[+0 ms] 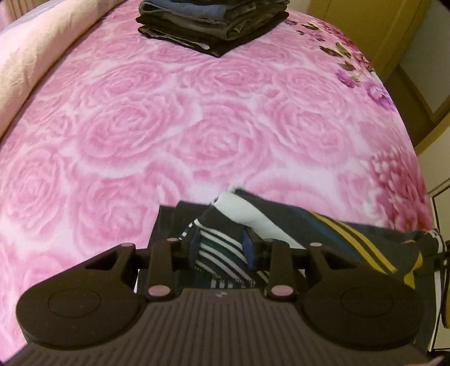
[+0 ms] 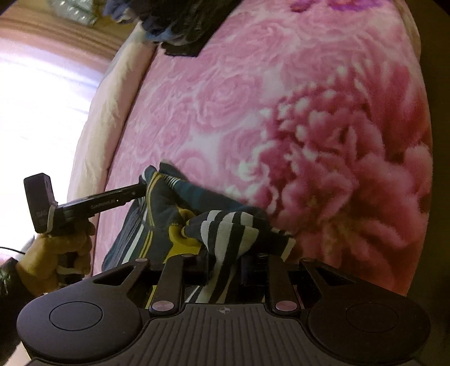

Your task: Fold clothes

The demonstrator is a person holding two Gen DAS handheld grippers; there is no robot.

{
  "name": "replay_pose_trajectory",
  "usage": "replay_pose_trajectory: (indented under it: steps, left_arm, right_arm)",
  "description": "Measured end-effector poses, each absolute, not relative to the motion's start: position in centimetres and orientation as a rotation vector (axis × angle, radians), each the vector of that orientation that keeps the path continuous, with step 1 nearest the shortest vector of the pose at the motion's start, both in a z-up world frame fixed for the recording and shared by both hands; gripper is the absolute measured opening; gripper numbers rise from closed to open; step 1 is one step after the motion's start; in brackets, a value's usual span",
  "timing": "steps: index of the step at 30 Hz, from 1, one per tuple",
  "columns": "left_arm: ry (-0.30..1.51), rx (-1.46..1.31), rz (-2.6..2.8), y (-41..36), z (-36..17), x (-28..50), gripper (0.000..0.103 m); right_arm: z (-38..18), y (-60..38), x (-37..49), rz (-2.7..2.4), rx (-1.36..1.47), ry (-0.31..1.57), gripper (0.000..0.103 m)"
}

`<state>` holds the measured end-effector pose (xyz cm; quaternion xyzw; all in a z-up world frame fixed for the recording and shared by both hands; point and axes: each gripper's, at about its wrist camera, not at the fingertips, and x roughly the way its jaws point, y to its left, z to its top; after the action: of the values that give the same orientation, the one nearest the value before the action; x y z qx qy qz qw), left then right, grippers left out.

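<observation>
**A:** Striped knit, navy and white, fills your left gripper [image 1: 222, 250]: its blue pads [image 1: 251, 249] press a bunched fold of the navy, white, teal and mustard striped garment [image 1: 295, 222]. Your right gripper [image 2: 225, 263] is clamped on another bunch of the same cloth.

**B:** And where does the garment lie?

**A:** It sags between your two grippers, at the near edge of the pink rose-patterned bedspread [image 1: 168, 118]. From the right wrist camera you can see your gloved left hand [image 2: 56, 253] around the other tool's handle, just beside the cloth.

**B:** What might go wrong?

**A:** You hold thick wads, not clean edges. I judge that if you pull them apart, a layer may slide out of the pads and the fold will come down crooked. The slack middle could also drag and wrinkle on the fleece.

**B:** Anything further out?

**A:** The stack of folded dark jeans and black clothes [image 1: 211, 25] sits well apart at the far side.
</observation>
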<state>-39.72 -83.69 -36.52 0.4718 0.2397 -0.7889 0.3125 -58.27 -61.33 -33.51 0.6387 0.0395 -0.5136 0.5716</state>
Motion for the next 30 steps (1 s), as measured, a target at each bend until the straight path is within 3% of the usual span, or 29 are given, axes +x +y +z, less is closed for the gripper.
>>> replay_pose_trajectory:
  steps: [11,14,16,17,24,30]
  left_arm:
    - [0.647,1.231,-2.072,-84.2,-36.3,-39.9,0.033]
    - [0.613,1.223,-2.027,-83.6,-34.9,-38.9,0.032]
    - [0.608,1.202,-1.990,-83.3,-33.8,-37.7,0.030]
    - [0.624,1.184,-1.973,-83.1,-33.2,-36.6,0.030]
    - [0.701,1.085,-1.886,-77.6,-29.5,-30.0,0.029]
    - [0.905,1.045,-1.890,-70.3,-29.9,-29.6,0.029]
  right_arm:
    - [-34.3,-60.9,-58.7,-1.192,1.515,0.098,0.019]
    - [-32.4,-61.1,-58.1,-1.216,1.455,0.194,0.030]
    - [-31.1,-60.8,-57.9,-1.257,1.425,0.250,0.049]
    - [-30.5,-60.5,-58.0,-1.288,1.415,0.274,0.067]
    - [-26.1,-57.6,-57.2,-1.307,1.284,0.268,0.069]
    - [-25.2,-59.6,-51.5,-1.078,1.165,0.277,0.069]
